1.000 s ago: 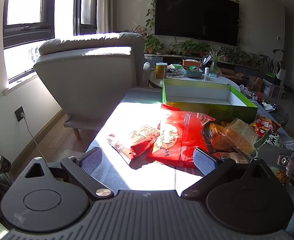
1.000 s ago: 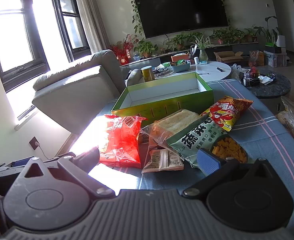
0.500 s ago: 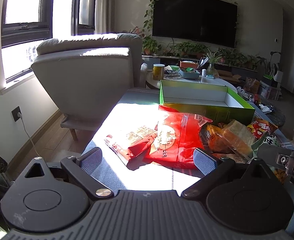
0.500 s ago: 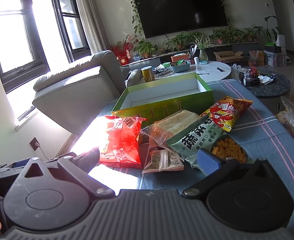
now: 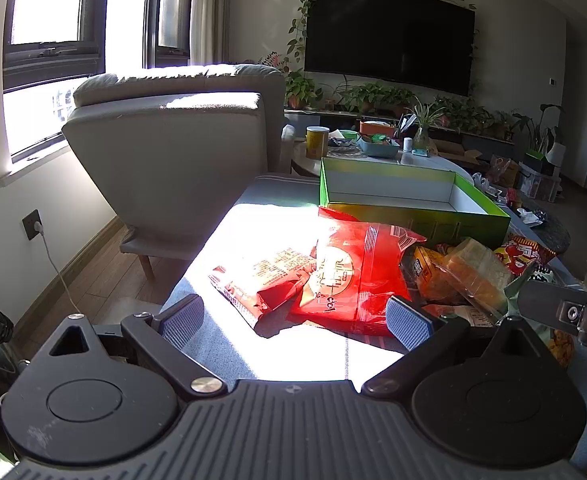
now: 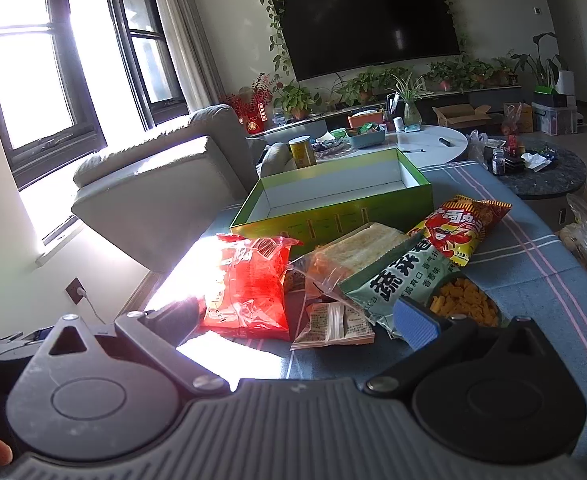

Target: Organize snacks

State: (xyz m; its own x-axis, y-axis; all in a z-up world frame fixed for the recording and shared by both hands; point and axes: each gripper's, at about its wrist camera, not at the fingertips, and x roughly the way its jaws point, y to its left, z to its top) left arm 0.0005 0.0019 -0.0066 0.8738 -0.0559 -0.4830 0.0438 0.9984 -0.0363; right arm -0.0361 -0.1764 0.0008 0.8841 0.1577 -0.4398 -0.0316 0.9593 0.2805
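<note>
We hold our left gripper (image 5: 295, 320) and our right gripper (image 6: 297, 318) low over the near edge of the table (image 6: 533, 264), which carries a blue cloth with pale stripes. Both have their fingers spread wide and nothing is between them.

The snacks lie in a loose heap in the middle of the table. The bright red packet (image 5: 353, 276) has a round pale emblem and shines strongly in the sun; its left side rests on a darker red packet (image 5: 261, 280) with small print, which lies nearer the left edge. To the right we see a clear bag with yellow cake slices (image 6: 353, 256), and a green packet (image 6: 405, 280) with big dark characters lies partly over it. A small beige sachet (image 6: 335, 326) is at the near side of the heap. A yellow-red packet with a lobster picture (image 6: 461, 228) leans toward the right edge.

Behind the heap stands an open green box (image 6: 333, 216) with a white inside, at the far edge of the table.
</note>
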